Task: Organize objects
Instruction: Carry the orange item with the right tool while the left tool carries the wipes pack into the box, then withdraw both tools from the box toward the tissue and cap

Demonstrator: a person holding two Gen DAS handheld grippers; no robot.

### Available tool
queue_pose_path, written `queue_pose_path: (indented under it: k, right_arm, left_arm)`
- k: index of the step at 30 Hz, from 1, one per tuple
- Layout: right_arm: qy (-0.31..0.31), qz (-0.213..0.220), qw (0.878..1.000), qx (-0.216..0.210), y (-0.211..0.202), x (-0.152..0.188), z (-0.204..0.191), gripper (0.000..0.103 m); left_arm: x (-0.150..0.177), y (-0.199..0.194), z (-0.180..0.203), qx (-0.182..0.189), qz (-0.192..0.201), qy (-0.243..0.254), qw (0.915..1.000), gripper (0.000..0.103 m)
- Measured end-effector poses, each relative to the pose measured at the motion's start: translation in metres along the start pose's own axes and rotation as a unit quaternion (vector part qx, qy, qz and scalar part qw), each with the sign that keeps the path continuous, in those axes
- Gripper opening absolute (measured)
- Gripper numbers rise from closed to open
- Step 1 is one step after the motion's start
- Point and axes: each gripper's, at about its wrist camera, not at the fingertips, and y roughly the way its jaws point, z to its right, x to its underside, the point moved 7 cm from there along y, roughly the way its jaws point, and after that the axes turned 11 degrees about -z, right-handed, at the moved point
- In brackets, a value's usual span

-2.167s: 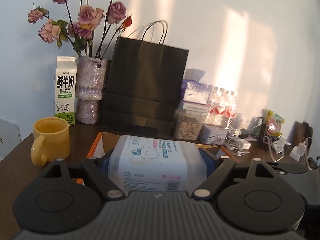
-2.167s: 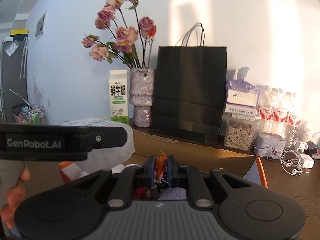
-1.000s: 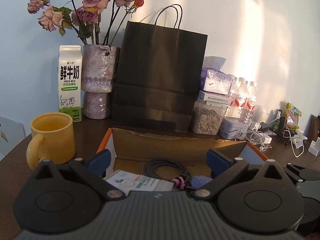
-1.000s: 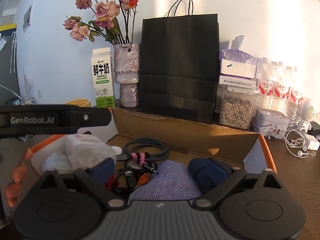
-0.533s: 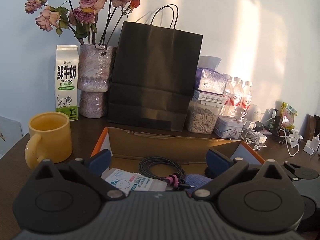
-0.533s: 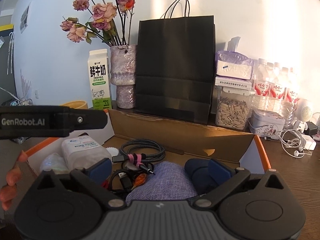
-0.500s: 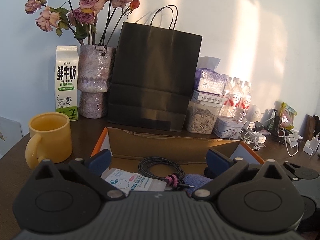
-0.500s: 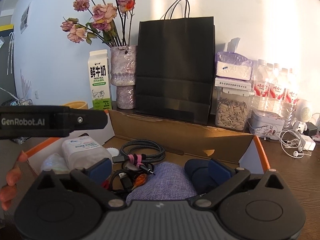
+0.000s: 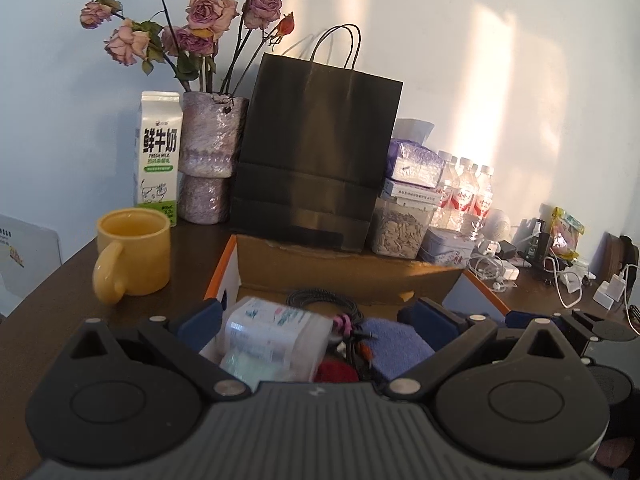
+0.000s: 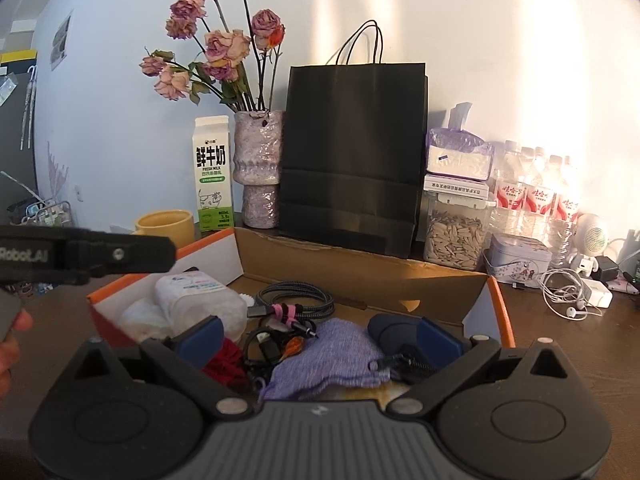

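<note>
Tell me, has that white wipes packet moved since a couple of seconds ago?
Yes. Then the left gripper held the wipes packet up in front of the black paper bag; now it lies low inside the cardboard box, between open jaws.

Warm, low sunlight fell in patches on the wall and lit the box rim; the bag stayed dark and threw shadows. The wipes pack was motion-blurred. Both fisheye views bent at the edges, with black corners.
</note>
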Motion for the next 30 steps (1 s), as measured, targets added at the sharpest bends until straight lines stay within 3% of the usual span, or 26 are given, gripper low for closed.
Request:
queue_pose_path:
  k: [13,21,30]
  right_arm:
    - [-0.015,-0.007,1.0,0.003,-0.05,0.044,-0.006,0.103]
    - [-0.02,-0.028,0.999,-0.001,-0.057,0.074,-0.007,0.103]
    - [-0.006,-0.045,0.999,0.005,-0.047,0.087,0.003,0.103]
  left_arm:
    - [0.052,-0.035,-0.004,-0.021,-0.046,0.01,0.9987,0.103]
    - [0.095,-0.026,0.001,-0.026,-0.111,0.01,0.9935,0.103]
    - [0.109,0.001,0.005,-0.053,-0.156,-0.008,0.9863,0.103]
